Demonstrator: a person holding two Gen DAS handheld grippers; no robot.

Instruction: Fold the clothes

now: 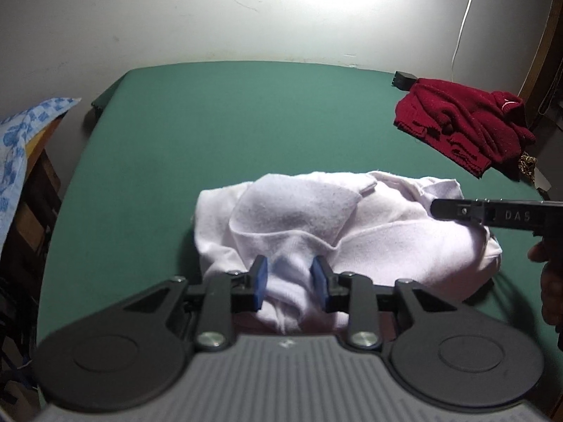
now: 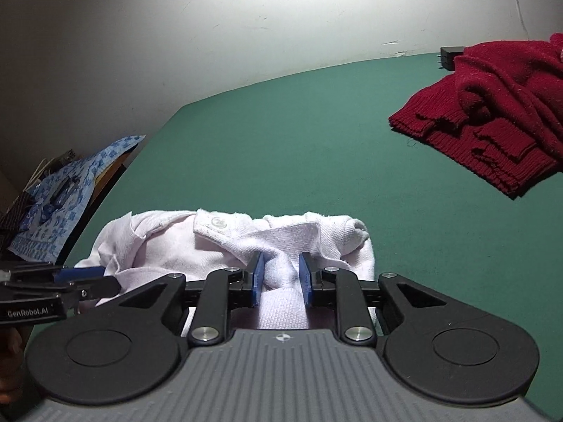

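— The left tool (image 1: 289, 283): what is it doing?
— Its blue pads (image 1: 260, 282) are pinched on a fold of the white garment (image 1: 316, 218), at the near edge of the green bench (image 1: 246, 123).
— And the right tool (image 2: 280, 279)?
— Clamped on the same garment, nearer its right end, close to a button (image 2: 219, 223).
— Anything else?
— A dark red sweater (image 2: 492, 105) lies crumpled, well apart, at the far right.

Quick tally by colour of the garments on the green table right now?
White garment: 1, bunched, each gripper closed on a fold: left gripper, right gripper
Dark red sweater: 1, crumpled at the far right of the green table
Total: 2
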